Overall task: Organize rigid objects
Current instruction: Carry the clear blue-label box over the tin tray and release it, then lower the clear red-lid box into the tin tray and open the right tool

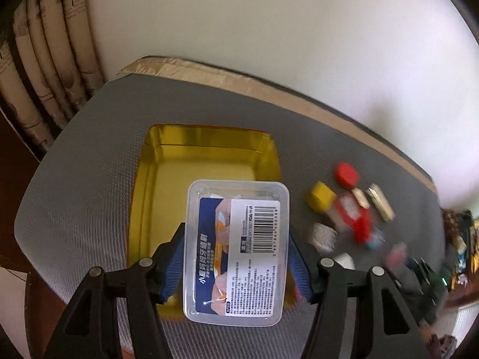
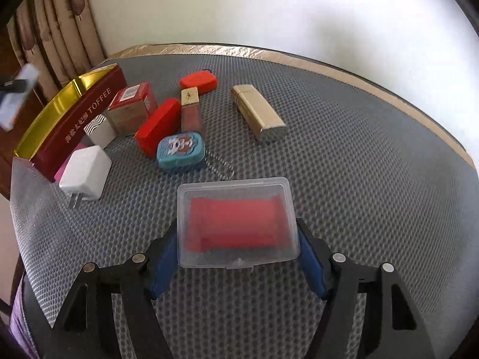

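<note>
My left gripper (image 1: 236, 239) is shut on a clear plastic box with a blue label and barcode (image 1: 238, 251), held above the near edge of the gold-lined tin (image 1: 203, 161). My right gripper (image 2: 238, 230) is shut on a clear case with a red insert (image 2: 236, 224), just above the grey mat (image 2: 359, 179). The tin shows in the right wrist view as a red TOFFEE tin (image 2: 80, 119) at the left. The left gripper and its box show blurred at the far left (image 2: 15, 98).
Loose items lie on the mat: a white charger (image 2: 85, 173), a blue oval tin (image 2: 181, 151), red boxes (image 2: 158, 125), a brown box (image 2: 131, 107), a gold lighter (image 2: 257, 113), a red oval case (image 2: 198, 81). Curtains (image 2: 60, 15) hang at back left.
</note>
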`<state>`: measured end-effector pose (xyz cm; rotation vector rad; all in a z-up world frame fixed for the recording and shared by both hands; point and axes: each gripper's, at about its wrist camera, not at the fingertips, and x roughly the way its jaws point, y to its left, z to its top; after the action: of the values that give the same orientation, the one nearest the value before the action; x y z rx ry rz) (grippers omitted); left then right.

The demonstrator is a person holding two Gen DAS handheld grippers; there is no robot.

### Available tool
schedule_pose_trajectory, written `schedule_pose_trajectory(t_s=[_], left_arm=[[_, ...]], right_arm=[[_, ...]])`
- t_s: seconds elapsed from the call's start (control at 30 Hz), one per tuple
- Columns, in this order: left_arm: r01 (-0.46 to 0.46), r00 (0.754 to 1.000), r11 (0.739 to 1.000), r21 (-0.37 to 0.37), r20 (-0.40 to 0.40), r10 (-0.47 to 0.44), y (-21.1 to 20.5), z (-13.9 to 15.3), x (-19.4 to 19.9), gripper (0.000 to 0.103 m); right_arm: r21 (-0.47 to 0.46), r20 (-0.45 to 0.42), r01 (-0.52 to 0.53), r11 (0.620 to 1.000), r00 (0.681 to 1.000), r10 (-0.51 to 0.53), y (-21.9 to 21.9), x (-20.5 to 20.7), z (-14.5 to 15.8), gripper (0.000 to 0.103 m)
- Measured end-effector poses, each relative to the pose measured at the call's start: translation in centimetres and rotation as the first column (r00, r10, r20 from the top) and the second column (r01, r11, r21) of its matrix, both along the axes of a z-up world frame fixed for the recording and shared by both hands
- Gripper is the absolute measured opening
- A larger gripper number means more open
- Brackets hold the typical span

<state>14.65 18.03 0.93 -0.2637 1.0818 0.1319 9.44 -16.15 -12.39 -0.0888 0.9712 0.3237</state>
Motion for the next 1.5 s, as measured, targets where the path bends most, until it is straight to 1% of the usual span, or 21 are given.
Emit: schedule_pose_trajectory(t_s=[0.1, 0.2, 0.5, 0.53, 0.6, 0.7, 0.77, 0.8, 0.9, 0.97, 1.0, 1.07, 1.1, 1.17, 1.27, 1.37, 1.43, 1.5], left_arm=[[-0.019, 0.999, 0.999, 0.042, -0.027, 0.02, 1.2, -1.9, 2.7, 0.063], [-0.036, 0.999, 0.999, 0.04, -0.036, 0.037, 2.1, -3.4, 4.3, 0.063], [-0.031, 0.995, 0.991, 0.127, -0.088, 0.042, 4.0, -6.4, 8.3, 0.063], [0.083, 0.991, 0.992, 0.096, -0.11, -0.072, 4.1, -6.7, 8.6, 0.063], [0.096, 0.989, 0.987, 0.127, -0.126, -0.08, 4.0, -7.2, 9.1, 0.063], [0.105, 0.986, 0.978, 0.181, -0.145, -0.079, 3.7, -7.9, 9.3, 0.063], [0.104, 0.986, 0.965, 0.24, -0.149, -0.07, 3.4, -8.1, 9.5, 0.063], [0.11, 0.987, 0.955, 0.275, -0.147, -0.071, 3.2, -8.1, 9.5, 0.063], [0.142, 0.985, 0.929, 0.342, -0.141, -0.098, 2.4, -8.1, 9.6, 0.063], [0.16, 0.984, 0.918, 0.363, -0.135, -0.118, 2.0, -8.0, 9.4, 0.064], [0.165, 0.983, 0.917, 0.363, -0.133, -0.124, 1.9, -7.9, 9.3, 0.064], [0.162, 0.985, 0.93, 0.33, -0.114, -0.131, 1.9, -7.3, 8.8, 0.064], [0.147, 0.988, 0.941, 0.304, -0.084, -0.127, 2.0, -6.8, 8.4, 0.064], [0.126, 0.992, 0.954, 0.274, -0.043, -0.119, 2.2, -5.7, 7.7, 0.064], [0.089, 0.996, 0.967, 0.238, -0.005, -0.09, 2.9, -3.9, 6.8, 0.064], [0.055, 0.997, 0.982, 0.18, 0.051, -0.065, 3.3, -2.0, 4.2, 0.064], [0.042, 0.996, 0.99, 0.136, 0.074, -0.053, 3.4, -0.9, 2.0, 0.064], [0.028, 0.995, 0.997, 0.072, 0.092, -0.034, 3.6, -0.1, -0.8, 0.064]], right_arm=[[0.012, -0.001, 0.007, 1.0, 1.0, -0.007, -0.5, -0.5, 0.1, 0.068], [0.028, -0.005, 0.02, 0.999, 1.0, -0.02, -1.1, -0.7, 0.0, 0.068], [0.037, -0.001, 0.029, 0.999, 1.0, -0.029, -2.1, -0.7, 0.2, 0.068], [0.037, -0.001, 0.029, 0.999, 1.0, -0.029, -2.1, -0.7, 0.2, 0.068], [0.036, -0.001, 0.032, 0.999, 0.999, -0.032, -1.7, -0.7, 0.2, 0.068], [0.035, 0.0, 0.034, 0.999, 0.999, -0.034, -1.6, -0.7, 0.1, 0.068], [0.034, 0.001, 0.035, 0.999, 0.999, -0.035, -1.7, -0.9, 0.2, 0.068], [0.034, 0.002, 0.035, 0.999, 0.999, -0.035, -1.6, -0.8, 0.1, 0.068], [0.032, 0.002, 0.034, 0.999, 0.999, -0.035, -1.3, -0.7, 0.1, 0.068], [0.034, 0.002, 0.036, 0.999, 0.999, -0.036, -1.3, -0.7, 0.1, 0.068], [0.034, 0.001, 0.036, 0.999, 0.999, -0.036, -1.0, -0.6, 0.0, 0.068], [0.035, 0.001, 0.036, 0.999, 0.999, -0.036, -0.9, -0.6, 0.0, 0.068], [0.034, 0.002, 0.037, 0.999, 0.999, -0.037, -0.9, -0.6, 0.0, 0.068], [0.031, 0.0, 0.035, 0.999, 0.999, -0.036, -0.9, -0.6, -0.1, 0.068], [0.026, 0.002, 0.035, 0.999, 0.999, -0.035, -0.7, -0.6, -0.2, 0.068], [0.033, 0.0, 0.036, 0.999, 0.999, -0.036, -0.9, -0.5, -0.2, 0.068], [0.035, 0.0, 0.037, 0.999, 0.999, -0.037, -0.9, -0.5, -0.3, 0.068], [0.036, -0.002, 0.037, 0.999, 0.999, -0.037, -0.9, -0.4, -0.3, 0.068]])
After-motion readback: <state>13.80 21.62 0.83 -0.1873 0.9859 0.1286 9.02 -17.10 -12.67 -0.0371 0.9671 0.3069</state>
